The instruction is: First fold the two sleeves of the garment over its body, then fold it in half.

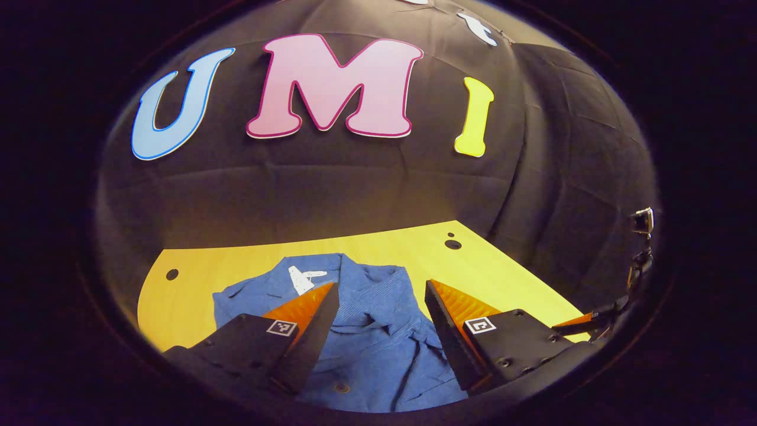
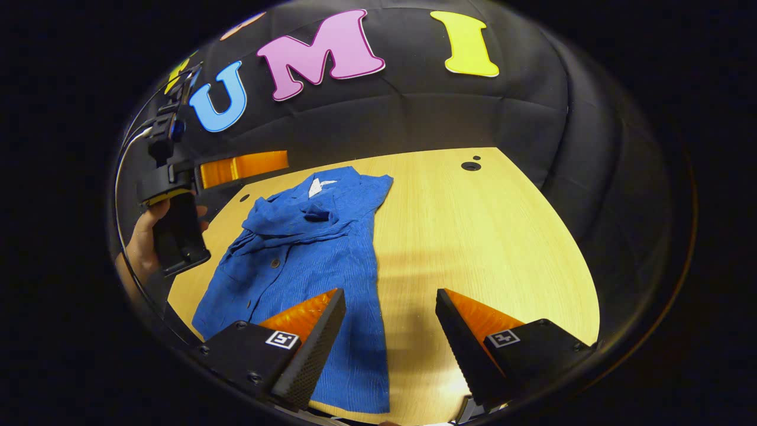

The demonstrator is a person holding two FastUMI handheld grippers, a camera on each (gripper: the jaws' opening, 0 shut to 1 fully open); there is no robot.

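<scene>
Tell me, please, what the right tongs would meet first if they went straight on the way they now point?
Probably the right edge of the blue ribbed button-up shirt or the bare yellow wooden table just beside it; depth is unclear. The open right tongs straddle that edge.

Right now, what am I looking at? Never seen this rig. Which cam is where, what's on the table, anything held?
No robot here: a person holds a two-finger claw in each hand, and a fisheye camera rides on each.

The left gripper view looks along the left claw, open above a blue shirt.

The right gripper view looks along the right claw, open too, above the shirt's edge. At its left, farther off, a hand holds the other claw.

The shirt lies on a wooden table, its sleeves apparently folded over the body. Neither claw holds anything.
</scene>
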